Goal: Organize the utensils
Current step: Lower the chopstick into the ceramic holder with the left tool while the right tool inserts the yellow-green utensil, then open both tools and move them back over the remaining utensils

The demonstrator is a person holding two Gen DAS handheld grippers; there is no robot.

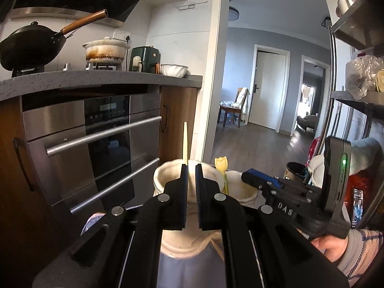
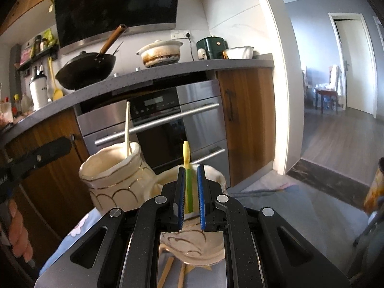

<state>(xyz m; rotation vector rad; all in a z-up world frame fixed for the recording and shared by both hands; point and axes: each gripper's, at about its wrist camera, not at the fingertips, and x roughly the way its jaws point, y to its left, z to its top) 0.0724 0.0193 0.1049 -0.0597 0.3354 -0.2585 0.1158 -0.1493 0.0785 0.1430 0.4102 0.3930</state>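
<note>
Each nearly closed tool is pinching one utensil over its own cream holder, the left tool (image 1: pixel 191 169) gripping a pale chopstick (image 1: pixel 185 141) above the taller holder (image 1: pixel 168 177), the right tool (image 2: pixel 190 171) a yellow-green utensil (image 2: pixel 187 168) above the second holder (image 2: pixel 216 175), so lowering both upright inside the rims before letting go is looking wisest.

Two ceramic holders stand side by side on a cloth-covered surface (image 2: pixel 276 206), facing the built-in oven (image 2: pixel 158 124). Left holder (image 2: pixel 115 180): one chopstick (image 2: pixel 127 127) upright inside. Right holder (image 2: pixel 216 177): tulip-topped utensil (image 2: pixel 186 165) inside, between the right gripper (image 2: pixel 190 192) jaws. More chopsticks (image 2: pixel 165 273) flat on the cloth before it. Wok (image 2: pixel 84 72) and clay pot (image 2: pixel 160 50) on the counter above the oven.
</note>
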